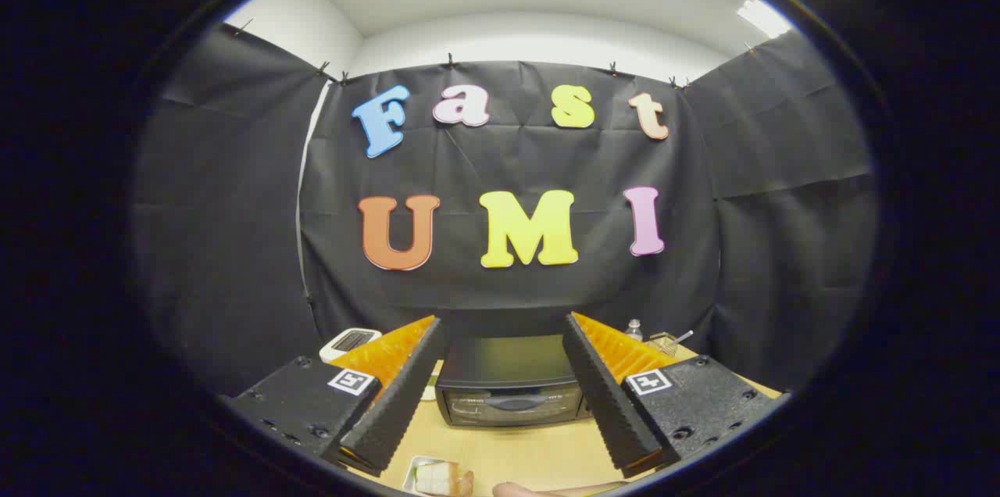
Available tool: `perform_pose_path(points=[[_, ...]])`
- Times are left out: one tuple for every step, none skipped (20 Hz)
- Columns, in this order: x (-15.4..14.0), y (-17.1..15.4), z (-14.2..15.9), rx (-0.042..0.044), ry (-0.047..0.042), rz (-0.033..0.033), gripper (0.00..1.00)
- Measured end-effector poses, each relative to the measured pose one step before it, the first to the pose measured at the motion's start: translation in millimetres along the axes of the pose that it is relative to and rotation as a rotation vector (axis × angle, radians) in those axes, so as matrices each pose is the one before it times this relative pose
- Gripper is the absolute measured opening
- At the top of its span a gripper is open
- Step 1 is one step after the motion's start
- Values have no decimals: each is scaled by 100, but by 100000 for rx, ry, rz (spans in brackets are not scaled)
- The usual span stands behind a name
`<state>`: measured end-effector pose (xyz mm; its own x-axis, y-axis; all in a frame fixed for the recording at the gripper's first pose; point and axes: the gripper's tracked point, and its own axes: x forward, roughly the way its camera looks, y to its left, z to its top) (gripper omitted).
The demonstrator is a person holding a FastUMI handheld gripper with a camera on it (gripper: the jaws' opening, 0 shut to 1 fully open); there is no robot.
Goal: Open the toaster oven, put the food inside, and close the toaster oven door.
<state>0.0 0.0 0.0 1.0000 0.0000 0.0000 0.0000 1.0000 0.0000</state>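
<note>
The gripper [500,391] is spread wide, holding nothing. Beyond its fingers, the black boxy toaster oven [509,381] sits shut on the wooden bench [516,454]. Its door looks stiff; pull the front handle [512,403].

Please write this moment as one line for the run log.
gripper: open, jaws apart, holding nothing | toaster oven: beyond jaws, door closed | food: on wooden table, near jaws | stage: door unopened

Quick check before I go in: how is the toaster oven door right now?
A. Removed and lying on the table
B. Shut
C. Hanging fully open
B: the toaster oven sits beyond the open fingers with its glass door upright and flush against the front.
</note>
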Motion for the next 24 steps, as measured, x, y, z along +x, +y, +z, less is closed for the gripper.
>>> perform_pose_path(points=[[62, -94, 32, 455, 170, -217, 100], [72, -61, -86, 271, 319, -176, 100], [103, -85, -95, 224, 419, -1, 100], [177, -359, -171, 141, 377, -540, 100], [160, -380, -61, 198, 251, -755, 100], [194, -333, -49, 445, 426, -576, 100], [150, -193, -39, 483, 45, -124, 100], [260, -189, -285, 209, 743, -377, 100], [265, -229, -176, 376, 571, -328, 100], [98, -159, -114, 353, 480, -39, 100], [267, -102, -362, 90, 614, -152, 100], [374, -100, -268, -279, 711, -273, 100], [337, -115, -405, -604, 605, -306, 100], [458, -77, -412, -1043, 1024, -403, 100], [668, -147, -751, -1195, 1965, -403, 100], [607, -72, -928, -678, 2250, -128, 100], [919, 49, -815, -392, 2050, -18, 100], [998, -41, -884, -457, 2249, -108, 100], [1086, -68, -930, -598, 2115, -413, 100], [1048, -207, -951, -579, 2306, -911, 100], [1169, 24, -989, -523, 1935, -509, 100], [1198, 111, -616, -557, 1224, -485, 100], [1124, 102, -757, -562, 1548, -194, 100], [1079, 388, -451, -840, 882, 693, 100]])
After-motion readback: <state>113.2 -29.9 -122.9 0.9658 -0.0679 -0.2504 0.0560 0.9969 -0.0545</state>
